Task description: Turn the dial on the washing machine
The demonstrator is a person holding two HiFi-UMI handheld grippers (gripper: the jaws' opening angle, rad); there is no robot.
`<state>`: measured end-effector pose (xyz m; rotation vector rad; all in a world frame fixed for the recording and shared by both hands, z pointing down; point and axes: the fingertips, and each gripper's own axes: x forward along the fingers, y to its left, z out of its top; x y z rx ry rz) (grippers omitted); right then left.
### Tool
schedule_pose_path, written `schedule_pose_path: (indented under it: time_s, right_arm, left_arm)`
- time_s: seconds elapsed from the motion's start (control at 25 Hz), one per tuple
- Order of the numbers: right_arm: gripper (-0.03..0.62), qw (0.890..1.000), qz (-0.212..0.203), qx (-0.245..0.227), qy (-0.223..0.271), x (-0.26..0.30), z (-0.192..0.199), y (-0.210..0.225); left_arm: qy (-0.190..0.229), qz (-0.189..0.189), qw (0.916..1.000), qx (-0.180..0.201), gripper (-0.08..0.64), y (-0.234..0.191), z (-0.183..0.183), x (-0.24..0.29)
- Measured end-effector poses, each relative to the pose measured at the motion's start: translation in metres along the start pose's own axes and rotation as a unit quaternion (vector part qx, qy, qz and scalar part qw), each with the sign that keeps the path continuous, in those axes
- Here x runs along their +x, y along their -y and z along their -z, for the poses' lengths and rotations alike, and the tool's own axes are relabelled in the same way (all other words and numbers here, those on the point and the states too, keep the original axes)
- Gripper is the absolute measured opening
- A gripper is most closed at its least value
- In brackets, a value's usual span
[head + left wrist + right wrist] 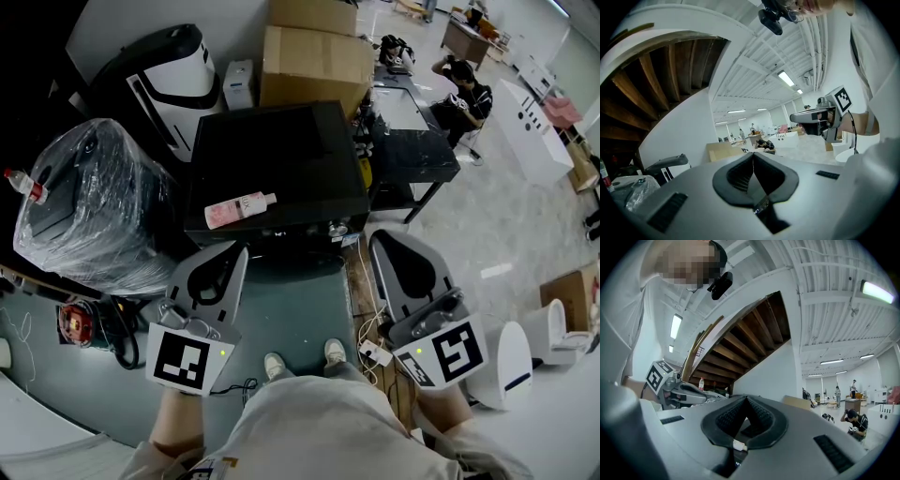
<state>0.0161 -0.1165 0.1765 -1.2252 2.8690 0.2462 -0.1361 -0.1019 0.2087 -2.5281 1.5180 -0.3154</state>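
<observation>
Two grippers, both clenched on nothing: our left gripper (236, 251) and right gripper (382, 238) hang by our waist with their jaws pressed together. One washer (281, 155) stands ahead at 12 o'clock. On its front edge we make out one small round piece that we take for the dial (337, 228). It lies at about 9 o'clock from the right tips and 3 o'clock from the left, so we judge the right nearer. One bottle (240, 208) lies on top, long axis 8 to 2.
</observation>
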Motion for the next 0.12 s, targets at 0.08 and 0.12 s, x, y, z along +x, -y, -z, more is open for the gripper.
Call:
schedule_pose_path:
  time_s: [0.08,0.12]
  right_arm:
    - [0.028,1.0,0.0,-0.001,-0.002,0.001,0.0013,-0.0001]
    - [0.028,1.0,0.001,-0.002,-0.003,0.0015,0.0019,-0.0002]
  left_arm:
    - [0.001,0.001,1.0,-0.002,0.02,-0.0003,0.0002,-0.0002]
    - [0.002,0.001,1.0,-0.003,0.02,-0.0004,0.0005,-0.0005]
